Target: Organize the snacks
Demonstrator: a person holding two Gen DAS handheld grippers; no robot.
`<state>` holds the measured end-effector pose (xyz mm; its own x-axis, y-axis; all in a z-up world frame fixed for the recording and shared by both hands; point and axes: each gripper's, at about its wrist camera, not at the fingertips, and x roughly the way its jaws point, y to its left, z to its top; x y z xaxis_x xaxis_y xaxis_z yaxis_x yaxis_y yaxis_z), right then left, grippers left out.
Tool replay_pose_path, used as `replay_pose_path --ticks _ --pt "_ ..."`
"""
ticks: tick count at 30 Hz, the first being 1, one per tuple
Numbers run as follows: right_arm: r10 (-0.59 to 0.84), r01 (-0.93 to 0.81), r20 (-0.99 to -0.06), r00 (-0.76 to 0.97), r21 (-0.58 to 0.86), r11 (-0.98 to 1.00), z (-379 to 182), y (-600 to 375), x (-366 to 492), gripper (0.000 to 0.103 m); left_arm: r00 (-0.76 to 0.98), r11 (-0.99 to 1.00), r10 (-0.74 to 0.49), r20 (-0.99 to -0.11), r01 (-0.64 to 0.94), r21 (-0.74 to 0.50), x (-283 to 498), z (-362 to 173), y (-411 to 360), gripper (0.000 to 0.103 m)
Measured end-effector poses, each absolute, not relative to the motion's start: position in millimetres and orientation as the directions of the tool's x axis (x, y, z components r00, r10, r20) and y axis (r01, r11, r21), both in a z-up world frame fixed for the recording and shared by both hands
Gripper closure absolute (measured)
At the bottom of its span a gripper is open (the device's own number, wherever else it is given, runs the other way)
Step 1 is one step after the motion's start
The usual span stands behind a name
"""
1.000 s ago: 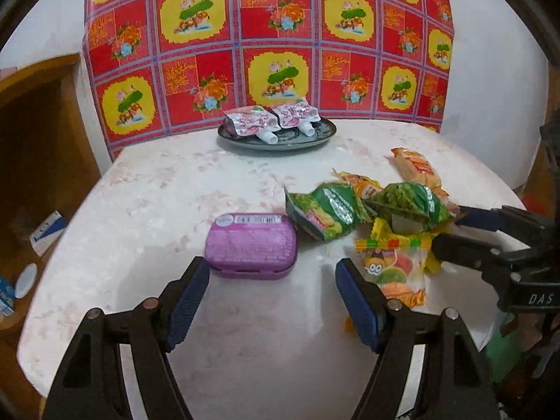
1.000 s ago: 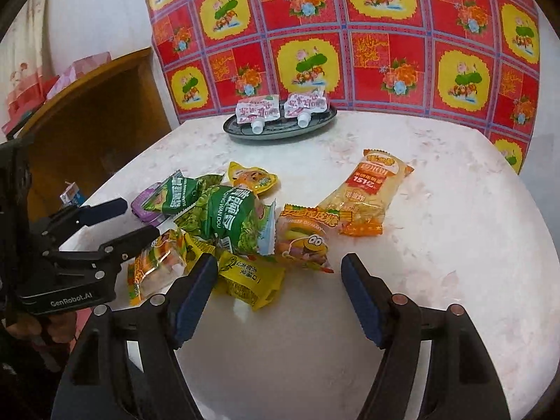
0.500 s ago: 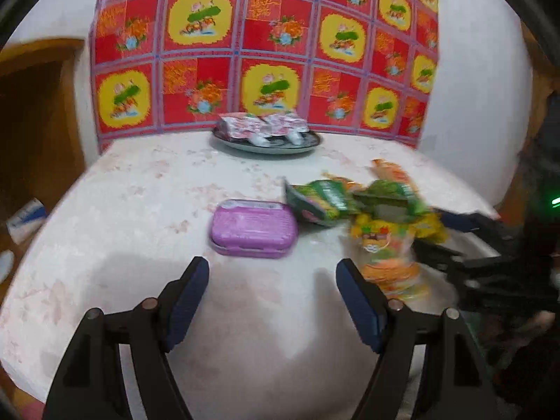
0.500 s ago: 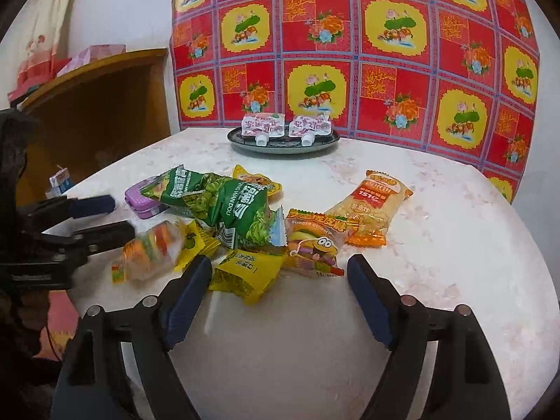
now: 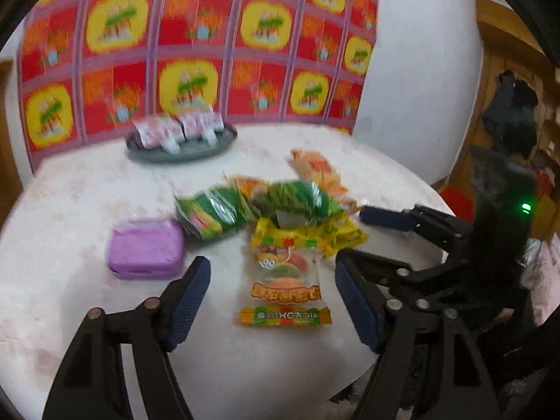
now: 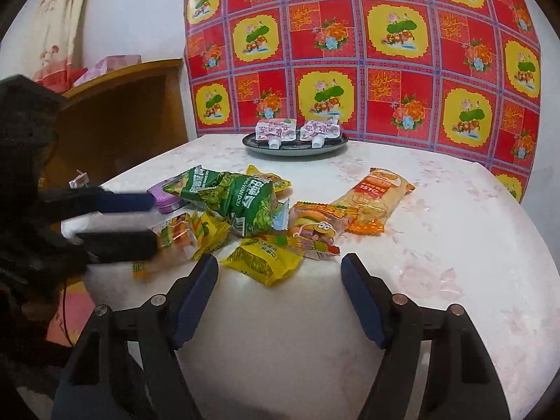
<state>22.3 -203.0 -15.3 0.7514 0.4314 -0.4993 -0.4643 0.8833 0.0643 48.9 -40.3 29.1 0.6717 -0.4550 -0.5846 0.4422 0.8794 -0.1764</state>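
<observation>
A: Two grippers faced the pile, and the left gripper (image 5: pixel 273 292) was the nearer one to the clear gummy packet (image 5: pixel 285 285). In the left wrist view that packet lay on the table (image 5: pixel 70 189) straight ahead at twelve o'clock, its long axis running along the fingers' line, its printed bottom strip toward the camera and its top tucked against the yellow packets (image 5: pixel 315 236).

B: Were the pads on it?

A: No. The jaws stood apart with the packet between them and table showing on both sides. They had just been closing somewhat, yet held nothing. In the judgement of A, a short advance and a squeeze across the packet's narrow width was what the pick called for.

B: And the right gripper (image 6: pixel 280 297)?

A: Also parted and empty, having narrowed a little, with a yellow snack bag (image 6: pixel 266 262) just beyond its tips at about eleven o'clock. The long orange packet (image 6: pixel 374 197) lay off at one o'clock, and the plate (image 6: pixel 257 147) with two pink pouches (image 6: pixel 297 129) sat far off at twelve.

B: What differed from a second ago?

A: Then, the left gripper had the purple tin (image 5: pixel 145 248) between its fingers' line at twelve. By this moment the view had swung, so the tin sat at ten o'clock and the gummy packet took the centre.
</observation>
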Motion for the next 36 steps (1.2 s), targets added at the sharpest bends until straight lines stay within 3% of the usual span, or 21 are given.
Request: replay_pose_path --ticks 2,3,5,6,7,10,17,24,28,33,35,36 --pt "0.422 -0.459 -0.507 0.751 0.058 0.886 -14.4 -204.4 21.8 0.029 0.658 0.873 -0.472 -0.586 0.441 -0.207 54.1 26.2 -39.3 0.040" --pt "0.435 -0.468 -0.507 0.744 0.071 0.881 -13.4 -206.1 21.6 0.029 0.656 0.873 -0.472 -0.589 0.442 -0.207 55.6 26.4 -39.7 0.055" --pt "0.497 -0.502 -0.497 0.712 0.135 0.854 -11.7 -212.8 22.8 0.029 0.663 0.885 -0.451 -0.597 0.421 -0.200 56.8 24.6 -39.0 0.063" --pt "0.536 -0.515 -0.486 0.690 0.191 0.836 -10.4 -218.6 24.8 0.031 0.680 0.900 -0.424 -0.599 0.394 -0.189 56.3 24.6 -37.2 0.063" --pt "0.580 -0.524 -0.467 0.668 0.259 0.812 -8.5 -226.7 28.4 0.040 0.700 0.916 -0.390 -0.598 0.360 -0.175 55.5 24.0 -33.4 0.064" --pt "0.622 -0.510 -0.434 0.651 0.357 0.783 -2.9 -244.9 37.9 0.046 0.753 0.954 -0.295 -0.588 0.269 -0.134 55.7 22.4 -22.4 0.064" --pt "0.420 -0.386 -0.546 0.725 0.183 0.904 2.9 -230.5 58.5 0.048 0.780 0.954 -0.296 -0.552 0.266 -0.136 54.8 18.0 -12.7 0.062" --pt "0.305 -0.429 -0.602 0.738 -0.069 0.901 10.4 -191.6 59.5 0.047 0.781 0.949 -0.311 -0.541 0.283 -0.138 58.8 15.5 -11.8 0.062" --pt "0.275 -0.437 -0.627 0.729 -0.116 0.892 8.5 -177.2 65.2 0.036 0.778 0.945 -0.327 -0.536 0.289 -0.156 60.3 15.4 -9.1 0.062" --pt "0.257 -0.417 -0.650 0.715 -0.101 0.903 5.9 -177.6 75.3 0.034 0.777 0.940 -0.338 -0.532 0.302 -0.157 60.0 14.9 -7.5 0.062" --pt "0.267 -0.407 -0.673 0.690 -0.057 0.912 3.7 -178.8 81.3 0.036 0.777 0.940 -0.340 -0.529 0.299 -0.164 60.3 14.9 -6.8 0.062" --pt "0.272 -0.405 -0.680 0.681 -0.040 0.914 3.2 -178.6 82.6 0.049 0.777 0.939 -0.343 -0.528 0.296 -0.174 60.9 14.9 -5.9 0.062"
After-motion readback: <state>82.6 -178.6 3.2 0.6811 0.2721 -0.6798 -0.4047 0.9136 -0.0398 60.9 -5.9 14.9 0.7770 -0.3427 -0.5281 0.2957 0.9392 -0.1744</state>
